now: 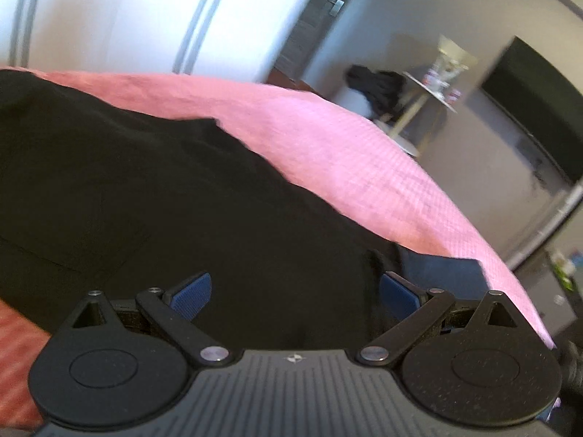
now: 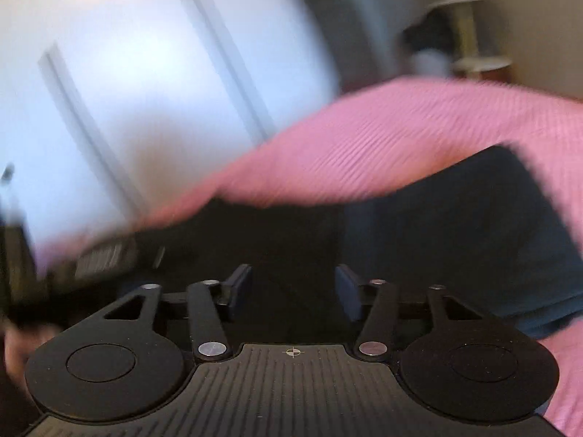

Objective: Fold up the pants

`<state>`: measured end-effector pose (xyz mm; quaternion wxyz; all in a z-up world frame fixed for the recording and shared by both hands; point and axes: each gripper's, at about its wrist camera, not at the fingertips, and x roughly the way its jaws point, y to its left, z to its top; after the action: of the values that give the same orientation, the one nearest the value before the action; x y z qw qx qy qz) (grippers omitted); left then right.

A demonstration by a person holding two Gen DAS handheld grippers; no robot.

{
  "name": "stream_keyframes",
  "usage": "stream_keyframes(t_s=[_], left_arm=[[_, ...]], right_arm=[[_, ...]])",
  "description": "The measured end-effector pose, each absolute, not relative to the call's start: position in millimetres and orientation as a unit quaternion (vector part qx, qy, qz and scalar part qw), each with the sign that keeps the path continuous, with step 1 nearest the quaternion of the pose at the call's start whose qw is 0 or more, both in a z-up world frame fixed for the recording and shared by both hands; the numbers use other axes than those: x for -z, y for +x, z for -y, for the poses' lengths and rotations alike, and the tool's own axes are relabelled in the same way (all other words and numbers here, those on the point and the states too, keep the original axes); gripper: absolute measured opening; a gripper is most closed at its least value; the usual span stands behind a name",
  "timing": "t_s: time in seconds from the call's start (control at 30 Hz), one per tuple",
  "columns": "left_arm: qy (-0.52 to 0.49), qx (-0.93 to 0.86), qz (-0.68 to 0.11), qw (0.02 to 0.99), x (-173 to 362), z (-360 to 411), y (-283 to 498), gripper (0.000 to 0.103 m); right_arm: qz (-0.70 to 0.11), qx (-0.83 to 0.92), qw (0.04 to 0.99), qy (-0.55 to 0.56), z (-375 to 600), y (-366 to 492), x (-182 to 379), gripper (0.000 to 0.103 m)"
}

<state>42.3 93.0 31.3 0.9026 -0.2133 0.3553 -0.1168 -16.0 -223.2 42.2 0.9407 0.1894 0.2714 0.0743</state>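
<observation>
— Where were the pants when you checked?

— I saw the black pants (image 1: 153, 196) spread on the bed, over its pink bedspread (image 1: 328, 145). They filled the near and left part of the left wrist view, with bare pink beyond them to the far right.

— And your left hand-held gripper (image 1: 295, 293)?

— Its blue pads (image 1: 191, 291) stood wide apart just above the dark cloth, with nothing pinched between them.

— The right one?

— My right hand-held gripper (image 2: 293, 289) also had its jaws apart, with nothing between them. That view was badly blurred. I made out the black pants (image 2: 277, 225) right ahead of the fingers and a dark blue stretch of cloth (image 2: 473, 240) to the right, whether part of the same pants I could not tell.

— Anything else in the room?

— White wardrobe doors (image 1: 145, 11) beyond the bed, and a small round side table (image 1: 430, 91) far right with a dark garment (image 1: 379, 87) heaped beside it.
</observation>
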Motion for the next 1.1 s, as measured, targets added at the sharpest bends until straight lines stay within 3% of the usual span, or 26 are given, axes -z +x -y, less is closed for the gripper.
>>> stream_keyframes(t_s=[0.1,0.17,0.2,0.33,0.47,0.67,0.73,0.77,0.87,0.97,1.1], left_arm=[[-0.222,0.172,-0.377,0.883,-27,-76,54,0.099],[-0.231,0.198,-0.402,0.864,-21,-63,66,0.099],[-0.239,0.210,-0.420,0.850,-16,-56,74,0.099],[-0.261,0.238,-0.467,0.810,0,-34,97,0.099],[-0.253,0.235,-0.467,0.814,8,-26,105,0.099],[-0.361,0.281,-0.475,0.751,26,-16,123,0.098],[-0.366,0.283,-0.472,0.751,28,-10,125,0.093],[-0.368,0.281,-0.470,0.752,27,-9,126,0.084],[-0.370,0.264,-0.492,0.743,32,-3,132,0.022],[-0.357,0.246,-0.504,0.747,33,-1,132,0.008],[-0.345,0.246,-0.485,0.765,10,-19,129,0.007]], right_arm=[[-0.301,0.021,0.926,0.226,259,-12,-22,0.055],[-0.364,0.068,0.899,0.235,266,-1,-1,0.026],[-0.374,0.075,0.893,0.241,270,2,4,0.021],[-0.341,0.062,0.889,0.299,286,-2,-1,0.034],[-0.330,0.057,0.893,0.301,292,-12,-2,0.032],[-0.312,0.041,0.886,0.339,300,-10,12,0.034],[-0.304,0.036,0.882,0.359,305,-13,13,0.035],[-0.301,0.035,0.879,0.368,307,-15,13,0.036],[-0.300,0.034,0.874,0.381,308,-17,12,0.039],[-0.299,0.033,0.875,0.379,307,-19,8,0.042],[-0.231,0.021,0.886,0.401,316,-34,-2,0.048]])
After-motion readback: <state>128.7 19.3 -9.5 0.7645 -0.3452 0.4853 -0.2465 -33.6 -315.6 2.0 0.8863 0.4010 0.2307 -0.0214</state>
